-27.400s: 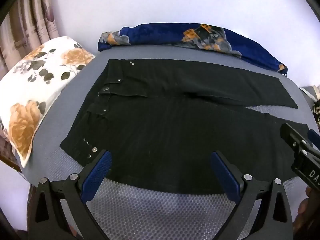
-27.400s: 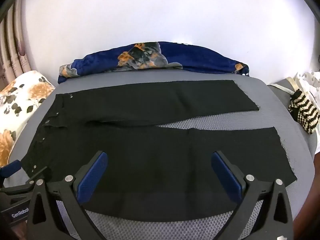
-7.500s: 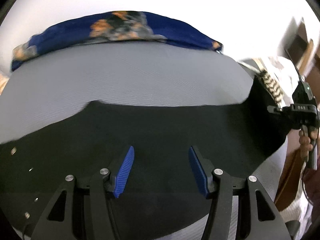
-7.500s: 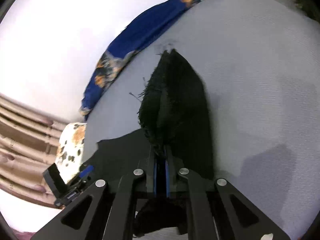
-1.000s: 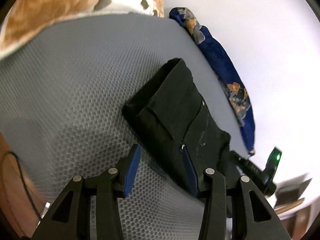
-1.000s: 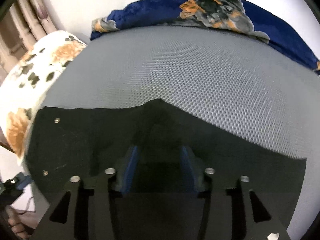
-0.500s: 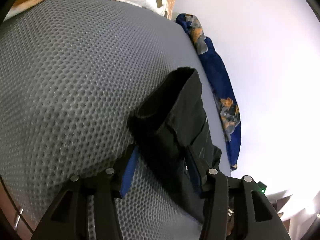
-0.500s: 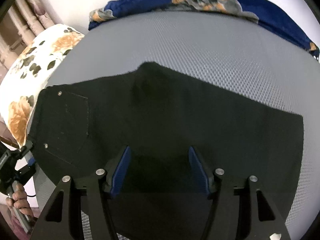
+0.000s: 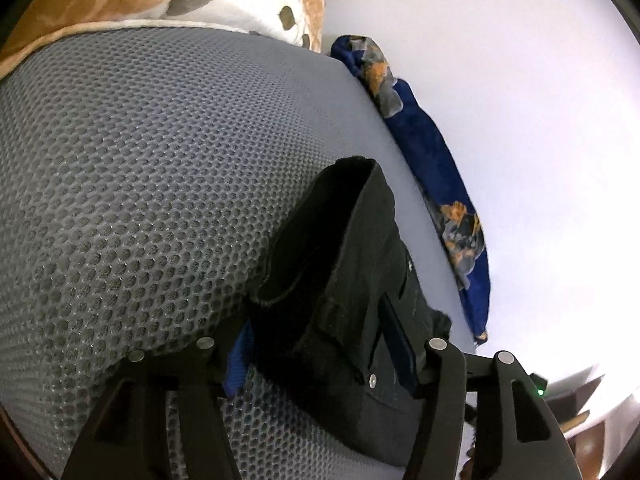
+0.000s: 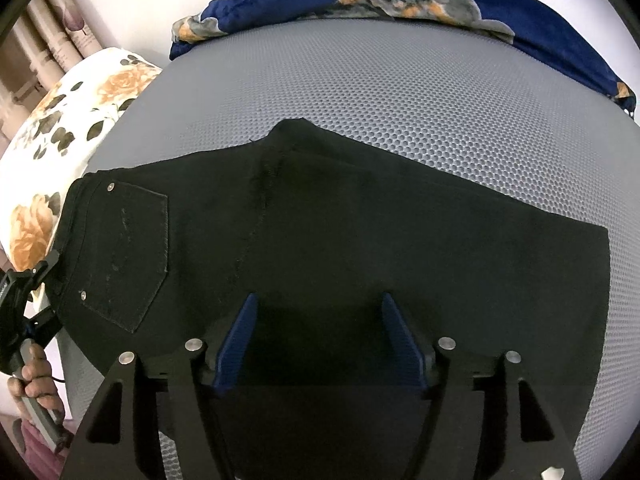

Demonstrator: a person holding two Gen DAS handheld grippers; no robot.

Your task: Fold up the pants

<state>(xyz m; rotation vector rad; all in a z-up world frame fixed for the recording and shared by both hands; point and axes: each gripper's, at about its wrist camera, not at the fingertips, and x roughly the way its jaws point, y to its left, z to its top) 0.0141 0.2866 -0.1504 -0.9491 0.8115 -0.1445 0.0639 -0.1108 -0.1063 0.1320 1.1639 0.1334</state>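
While the pants (image 10: pixel 360 240) lie folded on the bed (image 10: pixel 400 88), both grippers sit at them.
Left gripper (image 9: pixel 320 356) straddles the pants' waist end, half-wide; right gripper (image 10: pixel 316 340) hovers wide over their near edge.

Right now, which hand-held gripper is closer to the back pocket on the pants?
Left. The left hand-held gripper straddles the waistband end of the pants, beside the back pocket. The right hand-held gripper hovers open over the middle.

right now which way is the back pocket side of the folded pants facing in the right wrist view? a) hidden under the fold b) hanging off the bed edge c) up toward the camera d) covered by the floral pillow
c: the back pocket with its two rivets lies face up on the black pants, spread flat on the grey mesh bed.
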